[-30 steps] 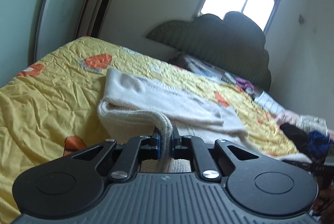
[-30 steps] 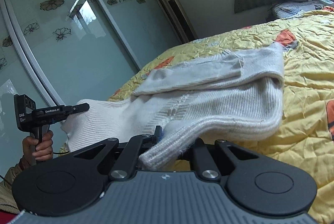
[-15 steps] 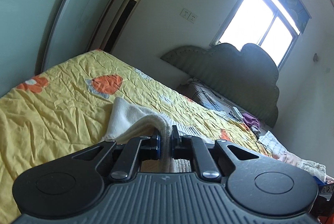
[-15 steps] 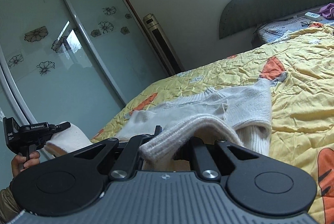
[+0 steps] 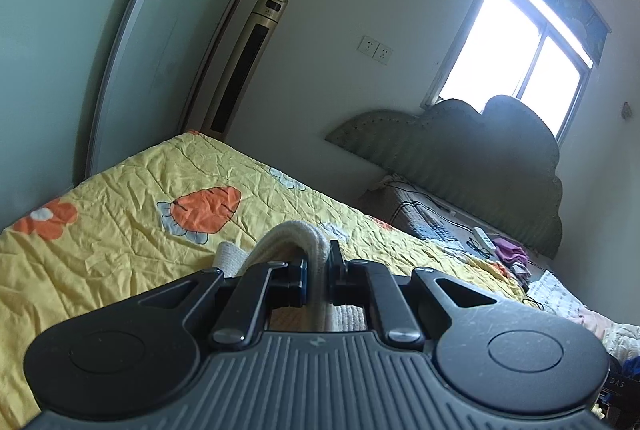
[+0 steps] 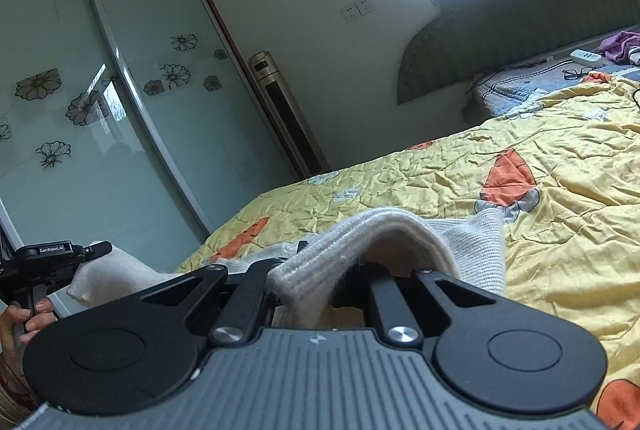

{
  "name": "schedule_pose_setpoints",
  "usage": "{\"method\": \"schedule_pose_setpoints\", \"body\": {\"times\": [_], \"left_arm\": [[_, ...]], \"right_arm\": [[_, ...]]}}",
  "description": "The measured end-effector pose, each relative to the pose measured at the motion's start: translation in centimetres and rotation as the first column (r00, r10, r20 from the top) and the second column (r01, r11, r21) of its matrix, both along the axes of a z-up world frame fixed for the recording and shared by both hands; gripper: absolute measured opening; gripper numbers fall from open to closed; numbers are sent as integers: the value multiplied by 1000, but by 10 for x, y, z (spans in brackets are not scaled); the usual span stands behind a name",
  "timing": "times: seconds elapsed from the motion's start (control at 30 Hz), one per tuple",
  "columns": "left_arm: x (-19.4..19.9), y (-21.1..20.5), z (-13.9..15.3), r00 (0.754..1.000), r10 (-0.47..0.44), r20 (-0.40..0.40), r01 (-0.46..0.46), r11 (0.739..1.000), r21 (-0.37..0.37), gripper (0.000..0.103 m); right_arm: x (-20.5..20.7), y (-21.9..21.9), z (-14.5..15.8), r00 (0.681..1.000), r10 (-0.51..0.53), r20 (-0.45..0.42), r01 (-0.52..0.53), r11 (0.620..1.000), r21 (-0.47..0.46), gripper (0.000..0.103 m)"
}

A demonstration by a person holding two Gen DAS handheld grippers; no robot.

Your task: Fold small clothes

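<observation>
Above the yellow bedspread (image 6: 560,230), both claws (image 5: 317,280) (image 6: 320,294) pinch the cream sweater's (image 6: 400,234) ribbed edge.

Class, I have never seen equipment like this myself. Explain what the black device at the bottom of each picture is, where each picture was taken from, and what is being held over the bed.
There is no robot. A person carries a hand-held gripper in each hand, each with a wide-angle camera that looks forward along its two fingers. One picture comes from the left hand-held gripper, the other from the right hand-held gripper; the black body fills the bottom of each. Both are shut on a cream knitted sweater, lifting its ribbed edge above a bed with a yellow cover. In the right view, the left one also shows at the far left, in the person's hand, pinching another part of the sweater.
</observation>
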State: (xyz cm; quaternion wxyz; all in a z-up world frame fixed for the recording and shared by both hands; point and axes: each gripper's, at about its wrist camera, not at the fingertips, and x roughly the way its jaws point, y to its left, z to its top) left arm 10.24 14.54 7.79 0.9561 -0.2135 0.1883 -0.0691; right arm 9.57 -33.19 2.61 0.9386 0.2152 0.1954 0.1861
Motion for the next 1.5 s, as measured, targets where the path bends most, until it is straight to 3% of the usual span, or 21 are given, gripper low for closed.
{"method": "schedule_pose_setpoints", "body": {"times": [0.43, 0.73, 1.0, 1.5], "left_arm": [[72, -8, -24, 995, 22, -99, -19, 999, 32, 9], [111, -23, -59, 979, 85, -187, -51, 982, 180, 9], [121, -30, -71, 969, 96, -228, -41, 971, 234, 9], [123, -31, -68, 966, 108, -236, -49, 969, 244, 9]], "right_arm": [[72, -2, -24, 997, -8, -74, 6, 1000, -17, 13], [109, -2, -50, 991, 1, -136, -2, 1000, -10, 13], [120, -7, -64, 984, 7, -176, -9, 1000, -7, 13], [123, -8, -58, 988, 9, -157, -12, 1000, -14, 13]]}}
